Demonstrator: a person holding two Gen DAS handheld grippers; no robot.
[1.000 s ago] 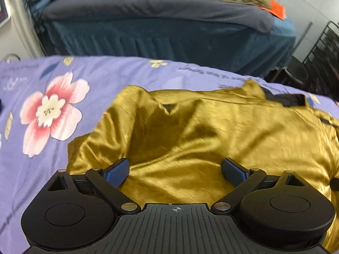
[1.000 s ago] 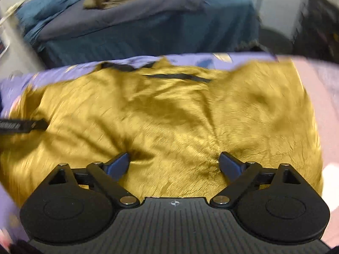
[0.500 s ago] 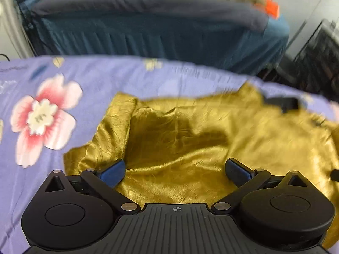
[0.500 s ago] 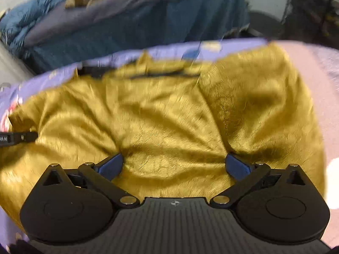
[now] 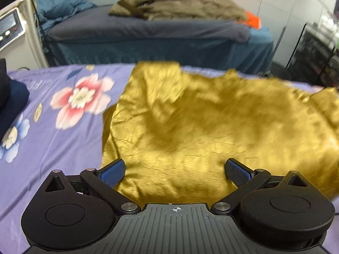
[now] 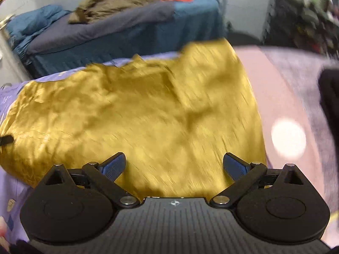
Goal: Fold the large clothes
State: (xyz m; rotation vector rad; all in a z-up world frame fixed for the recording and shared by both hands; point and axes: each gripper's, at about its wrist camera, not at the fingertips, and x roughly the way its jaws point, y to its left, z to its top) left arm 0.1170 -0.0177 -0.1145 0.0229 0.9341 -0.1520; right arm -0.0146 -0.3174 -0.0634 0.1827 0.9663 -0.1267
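A shiny golden-yellow garment (image 5: pixel 211 122) lies spread and wrinkled on a purple floral bedsheet (image 5: pixel 53 131). The left wrist view has its left edge folded over, and the near hem lies between the blue pads of my left gripper (image 5: pixel 177 169), which stands open above the cloth. The right wrist view, blurred by motion, takes in the same garment (image 6: pixel 148 116) from its right side. My right gripper (image 6: pixel 174 166) is open too, over the near right part of the cloth. Neither gripper holds anything.
A dark navy folded pile (image 5: pixel 10 99) sits at the sheet's left edge. Behind stands a blue bed (image 5: pixel 159 40) with an olive blanket (image 5: pixel 182 6) and an orange item (image 5: pixel 251 21). A black wire rack (image 5: pixel 317 55) stands at right. Pink bedding (image 6: pixel 286 105) lies right of the garment.
Both grippers have pulled back and tilted up, so more of the room shows. The black collar strip seen earlier at the garment's far edge is out of sight. Both stay open.
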